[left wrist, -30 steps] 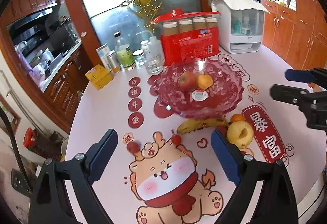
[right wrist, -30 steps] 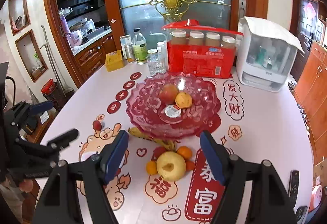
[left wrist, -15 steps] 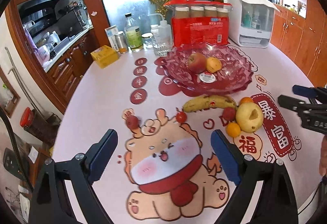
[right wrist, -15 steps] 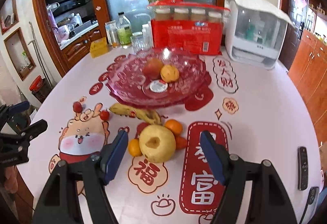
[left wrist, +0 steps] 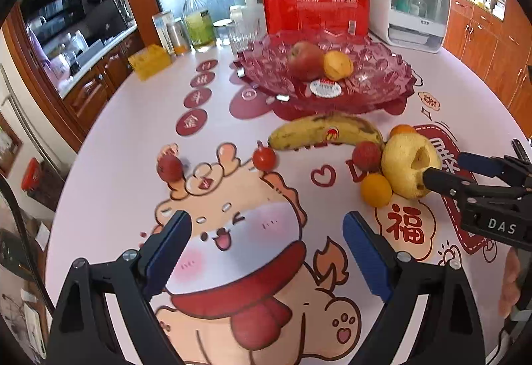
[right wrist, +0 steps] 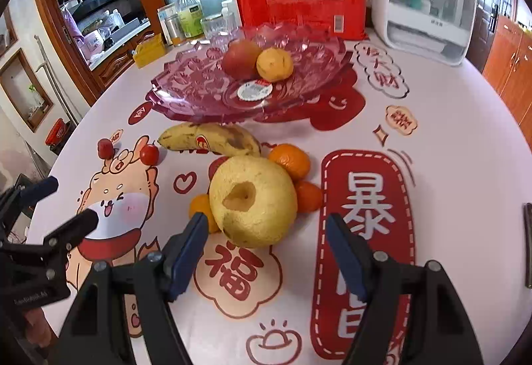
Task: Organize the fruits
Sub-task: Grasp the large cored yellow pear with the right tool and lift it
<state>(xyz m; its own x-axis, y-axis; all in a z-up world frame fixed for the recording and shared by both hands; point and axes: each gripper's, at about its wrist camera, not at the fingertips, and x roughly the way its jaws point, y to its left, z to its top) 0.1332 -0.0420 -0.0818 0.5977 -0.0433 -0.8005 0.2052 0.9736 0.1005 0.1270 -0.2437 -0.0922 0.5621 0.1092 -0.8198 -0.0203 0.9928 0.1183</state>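
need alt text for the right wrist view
Open right gripper hangs just short of a big yellow pear ringed by small oranges on a printed table. Behind lie a banana and a pink glass bowl holding two fruits.

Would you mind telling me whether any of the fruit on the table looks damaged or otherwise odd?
Yes: the big yellow fruit beside the small oranges has a hollow gouged into its side, and the banana before the pink dish shows dark bruised patches.
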